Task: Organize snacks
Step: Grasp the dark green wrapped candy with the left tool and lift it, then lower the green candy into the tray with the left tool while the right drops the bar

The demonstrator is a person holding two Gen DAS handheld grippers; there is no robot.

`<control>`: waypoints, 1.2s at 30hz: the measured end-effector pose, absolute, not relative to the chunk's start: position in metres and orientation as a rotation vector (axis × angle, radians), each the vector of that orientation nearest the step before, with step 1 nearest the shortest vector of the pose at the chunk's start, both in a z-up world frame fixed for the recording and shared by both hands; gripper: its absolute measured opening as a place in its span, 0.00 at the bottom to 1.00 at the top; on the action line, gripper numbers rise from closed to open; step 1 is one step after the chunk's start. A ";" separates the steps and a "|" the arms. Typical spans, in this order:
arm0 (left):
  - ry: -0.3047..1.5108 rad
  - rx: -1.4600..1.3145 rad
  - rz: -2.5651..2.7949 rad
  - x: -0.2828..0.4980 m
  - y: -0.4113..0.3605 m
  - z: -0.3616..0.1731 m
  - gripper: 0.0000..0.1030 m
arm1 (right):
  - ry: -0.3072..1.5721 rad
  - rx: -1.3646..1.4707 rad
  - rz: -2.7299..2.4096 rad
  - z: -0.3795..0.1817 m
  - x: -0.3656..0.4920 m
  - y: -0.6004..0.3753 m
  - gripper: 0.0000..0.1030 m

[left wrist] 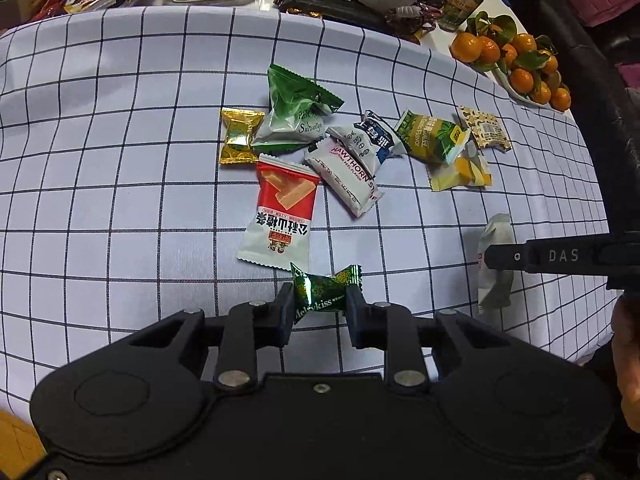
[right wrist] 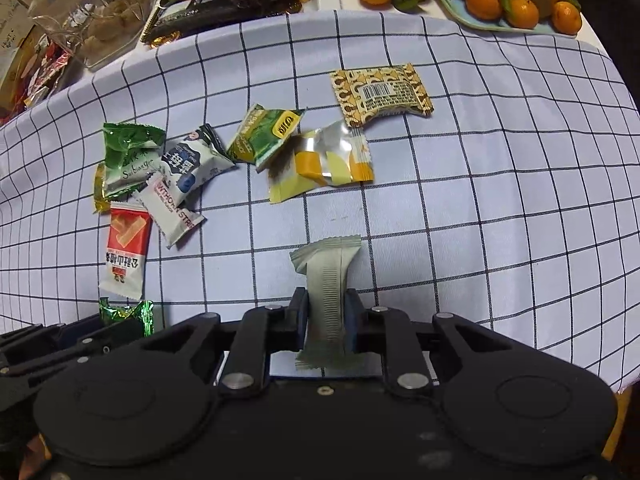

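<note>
Checked cloth point(left wrist: 120, 160) covers my work surface, with jars and a dish of tangerines point(left wrist: 516, 64) crowding its far edge. Through my left wrist camera, my left gripper point(left wrist: 320, 306) is pinched on a green foil candy point(left wrist: 326, 290), caught across its body so the twisted ends stick out free. Ahead, close to it, lies the red-and-white packet point(left wrist: 280, 220), and beyond that the loose heap of snacks point(left wrist: 352, 148) (none sorted yet, I judge).

Through my right wrist camera, my right gripper point(right wrist: 328, 320) is clamped on a pale grey sachet point(right wrist: 326, 292), held edge-up along its crimped seam. The brown patterned packet point(right wrist: 380, 94) sits apart from the heap.
</note>
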State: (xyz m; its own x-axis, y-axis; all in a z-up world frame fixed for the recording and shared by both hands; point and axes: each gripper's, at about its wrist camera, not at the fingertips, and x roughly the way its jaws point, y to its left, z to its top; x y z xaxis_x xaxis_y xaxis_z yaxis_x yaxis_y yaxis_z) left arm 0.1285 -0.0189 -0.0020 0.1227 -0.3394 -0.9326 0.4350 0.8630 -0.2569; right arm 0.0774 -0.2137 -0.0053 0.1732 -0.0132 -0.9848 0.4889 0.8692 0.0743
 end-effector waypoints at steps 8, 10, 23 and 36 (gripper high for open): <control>1.315 0.083 -0.489 0.124 -0.005 0.014 0.33 | 1.284 0.419 -0.355 0.014 0.066 -0.213 0.20; 1.321 0.082 -0.467 0.119 0.003 0.018 0.33 | 1.253 0.416 -0.356 0.024 0.058 -0.212 0.20; 1.244 0.143 -0.461 0.049 0.031 0.048 0.33 | 1.118 0.507 -0.335 0.067 -0.035 -0.188 0.20; 1.298 0.128 -0.491 -0.028 0.041 0.024 0.33 | 1.213 0.603 -0.352 0.029 -0.133 -0.137 0.20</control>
